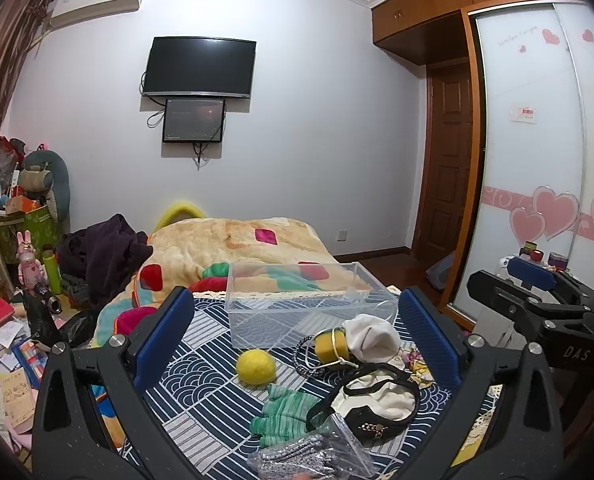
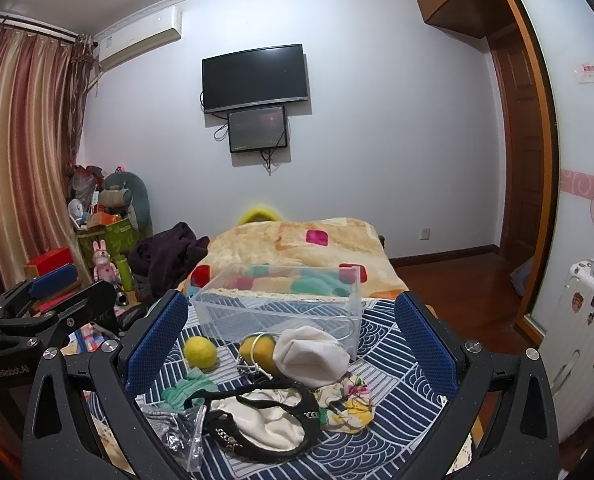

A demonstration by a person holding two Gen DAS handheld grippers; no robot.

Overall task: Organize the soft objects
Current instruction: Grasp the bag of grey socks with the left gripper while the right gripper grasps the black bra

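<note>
Clear, hard plastic forms the rectangular storage box [image 1: 305, 300] standing empty on the bed's navy cloth with white wave-and-stripe patches [image 1: 201, 364] in the left wrist view, where the left gripper [image 1: 297, 336] hangs with its blue-padded jaws spread wide, gripping nothing. Between those jaws lie a fuzzy yellow felt ball [image 1: 256, 366], a rumpled white fabric pouch [image 1: 371, 338] leaning on a yellow sponge-like roll [image 1: 331, 346], a ribbed green knit glove [image 1: 283, 412], a black-trimmed cream cloth piece [image 1: 381, 400] and a crinkly clear bag of grey glittery material [image 1: 317, 456]. From the right wrist view the right gripper [image 2: 293, 340] likewise has its jaws wide apart and empty; the box [image 2: 281, 304] sits just behind the pouch [image 2: 311, 356], the ball [image 2: 200, 352] to its left, and a floral yellow scrunched cloth [image 2: 349, 404] beside the cream piece [image 2: 265, 416].
</note>
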